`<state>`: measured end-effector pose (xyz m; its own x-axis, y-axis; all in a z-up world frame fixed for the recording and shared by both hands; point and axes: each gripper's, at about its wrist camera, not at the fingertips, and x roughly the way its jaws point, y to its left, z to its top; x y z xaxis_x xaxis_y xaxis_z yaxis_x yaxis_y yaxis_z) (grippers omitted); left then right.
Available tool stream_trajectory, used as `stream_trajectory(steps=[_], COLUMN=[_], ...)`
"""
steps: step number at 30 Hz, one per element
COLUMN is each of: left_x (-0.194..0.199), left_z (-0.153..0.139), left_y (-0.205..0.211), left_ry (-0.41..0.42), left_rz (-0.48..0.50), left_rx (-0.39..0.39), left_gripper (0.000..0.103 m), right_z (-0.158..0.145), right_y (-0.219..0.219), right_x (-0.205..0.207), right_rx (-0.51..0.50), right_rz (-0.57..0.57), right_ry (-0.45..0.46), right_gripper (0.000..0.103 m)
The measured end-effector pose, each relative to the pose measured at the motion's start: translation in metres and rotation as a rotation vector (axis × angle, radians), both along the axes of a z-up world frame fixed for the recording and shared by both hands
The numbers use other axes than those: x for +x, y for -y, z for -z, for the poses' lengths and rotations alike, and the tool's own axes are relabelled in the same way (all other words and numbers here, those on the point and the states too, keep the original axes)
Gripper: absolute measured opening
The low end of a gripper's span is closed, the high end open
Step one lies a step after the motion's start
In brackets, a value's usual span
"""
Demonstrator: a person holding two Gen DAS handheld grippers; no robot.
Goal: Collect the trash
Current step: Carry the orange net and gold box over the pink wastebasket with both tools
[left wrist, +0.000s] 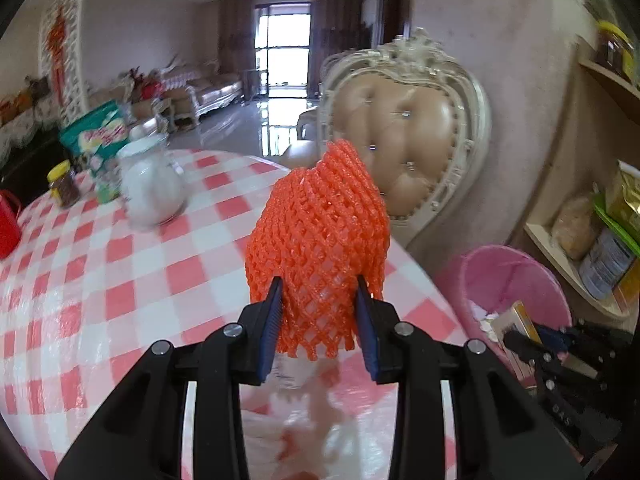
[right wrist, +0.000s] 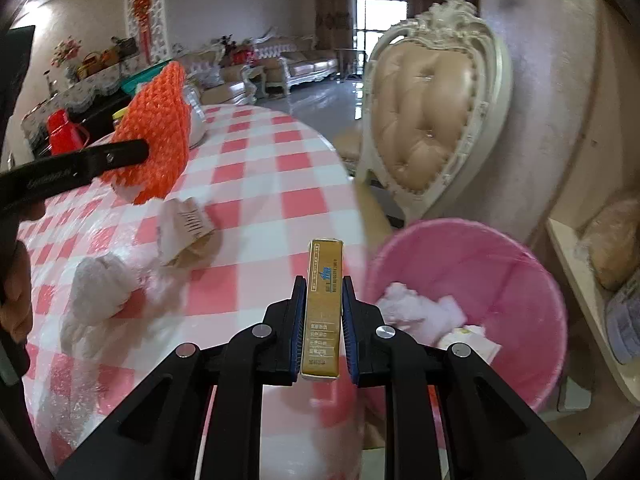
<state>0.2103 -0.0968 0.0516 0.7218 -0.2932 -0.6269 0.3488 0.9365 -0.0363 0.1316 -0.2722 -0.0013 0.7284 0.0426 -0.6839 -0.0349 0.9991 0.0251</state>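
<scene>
1. Trash held now: an orange foam net sleeve (left wrist: 320,248) squeezed between the pads of the left claw (left wrist: 319,320), and a gold carton (right wrist: 323,312) pinched between the pads of the right claw (right wrist: 323,320).
2. Both pieces hang above the tabletop (left wrist: 100,280), which wears a pink-and-white checked cloth under clear film; the carton sits near the rim of the pink bin (right wrist: 500,240).
3. Writing: the carton carries small printed characters down its face and a blue mark near the top, too small to read. A crumpled paper packet (right wrist: 186,224) shows a barcode-like print. The green box (left wrist: 98,132) has a label I cannot read.
4. Loose trash on the tabletop: 1 paper packet and 1 wad of white tissue (right wrist: 100,280), lying near each other.
5. Inside the bin: crumpled white tissue (right wrist: 416,308) and a pale wrapper.
6. Standing at the tabletop's far side: 1 glass jar (left wrist: 150,184) of white contents, 1 small yellow-lidded jar (left wrist: 63,184), 1 red jug (right wrist: 64,132).
7. 1 padded cream chair (left wrist: 404,132) stands beyond the tabletop edge, beside the bin; wall shelves (left wrist: 568,264) hold packets and tins.
</scene>
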Motion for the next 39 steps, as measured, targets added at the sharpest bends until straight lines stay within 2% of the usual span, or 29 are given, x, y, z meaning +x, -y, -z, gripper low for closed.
stream_trajectory(steps=[6, 16, 23, 33, 39], left_x=[-0.015, -0.034, -0.043, -0.054, -0.057], left_z=[0.001, 0.016, 0.029, 0.059, 0.068], left_y=[0.048, 0.108, 0.136, 0.176, 0.186], left_ry=[0.020, 0.004, -0.021, -0.059, -0.070], left_rz=[0.085, 0.214, 0.285, 0.376, 0.398], left_rx=[0.027, -0.041, -0.093, -0.098, -0.097], left_gripper=[0.034, 0.034, 0.034, 0.034, 0.035], right_z=[-0.002, 0.000, 0.007, 0.019, 0.026], right_y=[0.032, 0.084, 0.115, 0.153, 0.165], right_x=[-0.004, -0.013, -0.020, -0.023, -0.019], right_rx=[-0.001, -0.002, -0.001, 0.009, 0.005], right_rz=[0.053, 0.137, 0.182, 0.225, 0.228], right_ry=[0.008, 0.020, 0.016, 0.015, 0.014], right_gripper=[0.018, 0.018, 0.018, 0.018, 0.018])
